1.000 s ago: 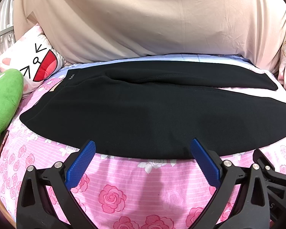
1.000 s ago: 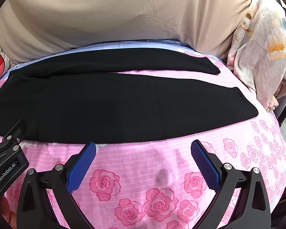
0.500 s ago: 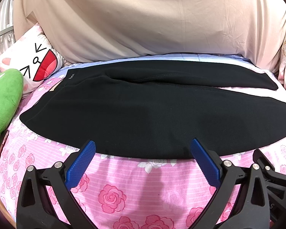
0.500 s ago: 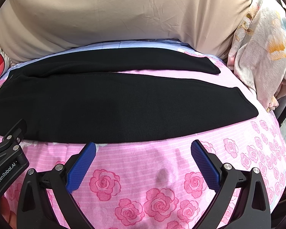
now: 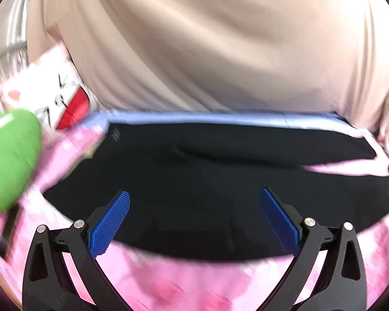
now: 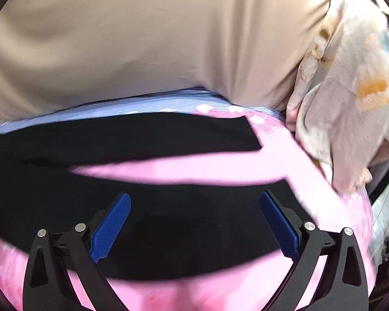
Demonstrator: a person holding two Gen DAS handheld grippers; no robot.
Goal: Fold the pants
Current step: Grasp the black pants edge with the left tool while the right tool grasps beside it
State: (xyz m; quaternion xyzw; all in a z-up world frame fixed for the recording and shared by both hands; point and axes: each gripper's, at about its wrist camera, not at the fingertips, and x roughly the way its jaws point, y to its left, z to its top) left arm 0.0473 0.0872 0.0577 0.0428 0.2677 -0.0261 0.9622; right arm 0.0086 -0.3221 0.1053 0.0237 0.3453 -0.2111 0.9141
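Because the black pants (image 5: 207, 181) lie flat across the pink bed (image 5: 194, 280), the left tongs (image 5: 194, 217) hover wide above the near edge by the waist end. Right view: right tongs (image 6: 194, 220) gape empty over the near leg, legs splayed apart, likely readying a lengthwise fold.

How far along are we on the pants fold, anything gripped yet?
Done: the black pants lie spread flat on the pink floral sheet, legs apart. In hand: nothing is gripped; the left gripper and right gripper are both open, fingers over the near leg's edge. Left: every fold, starting with bringing one leg onto the other.
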